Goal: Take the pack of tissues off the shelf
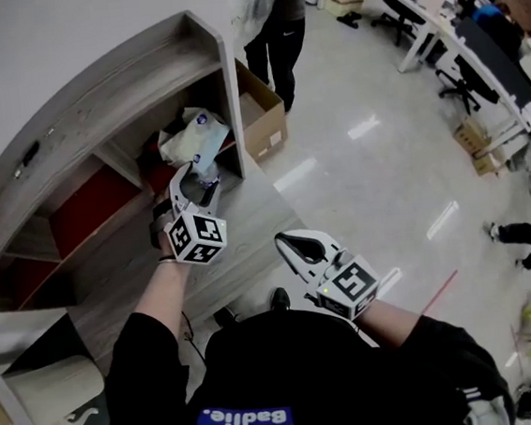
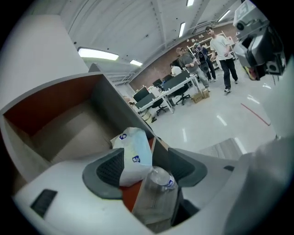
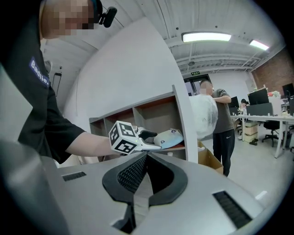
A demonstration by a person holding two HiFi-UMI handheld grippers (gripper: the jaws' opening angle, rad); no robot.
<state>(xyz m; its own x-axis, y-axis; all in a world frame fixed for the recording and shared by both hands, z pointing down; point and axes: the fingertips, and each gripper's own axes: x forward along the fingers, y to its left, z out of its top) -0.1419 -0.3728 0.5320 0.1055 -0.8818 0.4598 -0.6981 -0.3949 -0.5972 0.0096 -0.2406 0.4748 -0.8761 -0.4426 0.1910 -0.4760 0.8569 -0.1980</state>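
A cardboard box (image 1: 260, 118) sits on glossy floor (image 1: 368, 196).

Black short-sleeved shirt (image 1: 291, 364); white, black-padded left gripper (image 1: 195, 174) and right gripper (image 1: 289, 243).

Bright, even light falls from ceiling strip lamps (image 3: 206, 36), and glare streaks the glossy floor (image 1: 378, 204). The shelf (image 1: 103, 191) recesses sit in shadow. Both gripper views bulge fisheye, with black corners and a slightly soft foreground.

Soft pale-blue pack of tissues (image 1: 195, 136) lies on the shelf (image 1: 137, 65), in its end compartment
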